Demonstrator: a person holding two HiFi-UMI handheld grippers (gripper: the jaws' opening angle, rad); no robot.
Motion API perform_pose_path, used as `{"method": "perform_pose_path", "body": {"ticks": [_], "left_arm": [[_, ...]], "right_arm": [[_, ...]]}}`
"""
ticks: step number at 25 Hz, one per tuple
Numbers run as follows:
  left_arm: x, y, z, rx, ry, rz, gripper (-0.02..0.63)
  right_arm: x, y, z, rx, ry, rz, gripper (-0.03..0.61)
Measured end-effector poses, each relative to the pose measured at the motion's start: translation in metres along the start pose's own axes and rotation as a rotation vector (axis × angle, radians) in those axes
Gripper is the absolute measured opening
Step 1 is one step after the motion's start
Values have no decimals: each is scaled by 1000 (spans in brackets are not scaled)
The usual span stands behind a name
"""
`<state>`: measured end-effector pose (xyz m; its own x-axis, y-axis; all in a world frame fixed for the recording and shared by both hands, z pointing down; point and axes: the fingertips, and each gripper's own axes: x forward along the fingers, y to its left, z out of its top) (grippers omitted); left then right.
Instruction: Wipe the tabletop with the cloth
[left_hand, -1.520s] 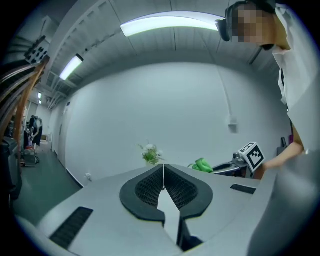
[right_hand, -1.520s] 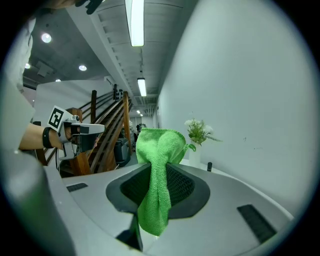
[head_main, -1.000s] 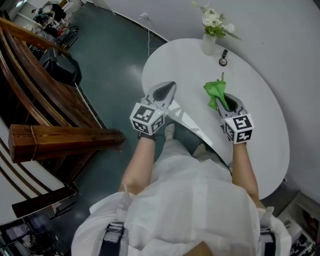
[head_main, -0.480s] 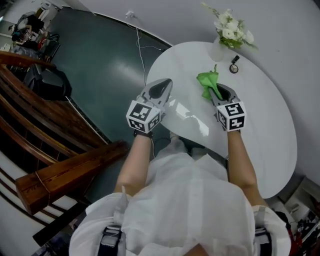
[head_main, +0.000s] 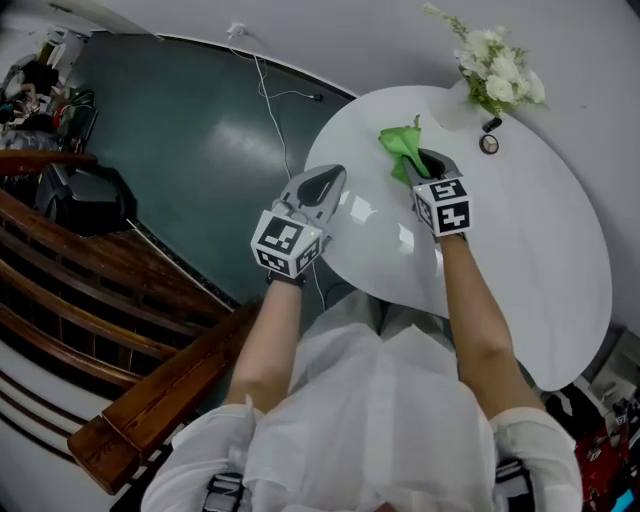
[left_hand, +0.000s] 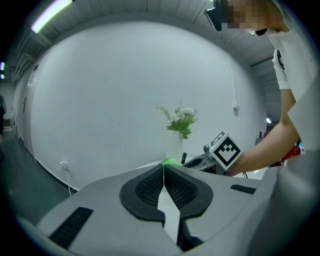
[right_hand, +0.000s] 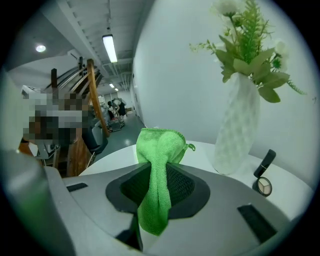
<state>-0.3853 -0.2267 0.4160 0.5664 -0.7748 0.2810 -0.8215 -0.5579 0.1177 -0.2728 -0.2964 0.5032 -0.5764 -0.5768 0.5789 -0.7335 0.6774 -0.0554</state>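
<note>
A bright green cloth (head_main: 402, 147) is pinched in my right gripper (head_main: 424, 160), which is shut on it above the white round table (head_main: 540, 240). In the right gripper view the cloth (right_hand: 158, 165) sticks up bunched beyond the jaws and a tail hangs down between them. My left gripper (head_main: 322, 184) is shut with nothing in it, hovering at the table's left edge. In the left gripper view its pads (left_hand: 181, 190) meet, and the right gripper's marker cube (left_hand: 222, 150) shows beyond them.
A white vase of flowers (head_main: 495, 72) stands at the table's far edge, with a small round compact (head_main: 489, 144) and a dark tube (right_hand: 264, 162) beside it. A cable (head_main: 270, 100) runs over the dark floor. Wooden stair rails (head_main: 90, 290) lie at the left.
The right gripper has carried the cloth farther out over the table, toward the far left rim. The head view has swung, so the table sits more to the right. The left gripper stays shut.
</note>
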Motion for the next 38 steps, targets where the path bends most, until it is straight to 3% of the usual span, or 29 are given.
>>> {"method": "perform_pose_path", "body": {"ticks": [8,13,21,25,32,38], "left_arm": [[6,18,-23,7,54,-38,18],[21,15,-43,13,88,-56,18],[25,16,-47,4,90,-68,18],[33,16,-42,2,80,-71,18],[36,11,-42,-8,81,-78,18],[39,2,-48,-13,101,-98,18]], "right_arm": [[81,19,15,5,97,-62,77],[108,8,0,-44,149,-90,77],[114,7,-4,-78,142,-81,86],[113,3,-6,-56,139,-64,134],[114,8,-7,-98,136,-28,100],[112,6,-9,-61,149,-21,87]]}}
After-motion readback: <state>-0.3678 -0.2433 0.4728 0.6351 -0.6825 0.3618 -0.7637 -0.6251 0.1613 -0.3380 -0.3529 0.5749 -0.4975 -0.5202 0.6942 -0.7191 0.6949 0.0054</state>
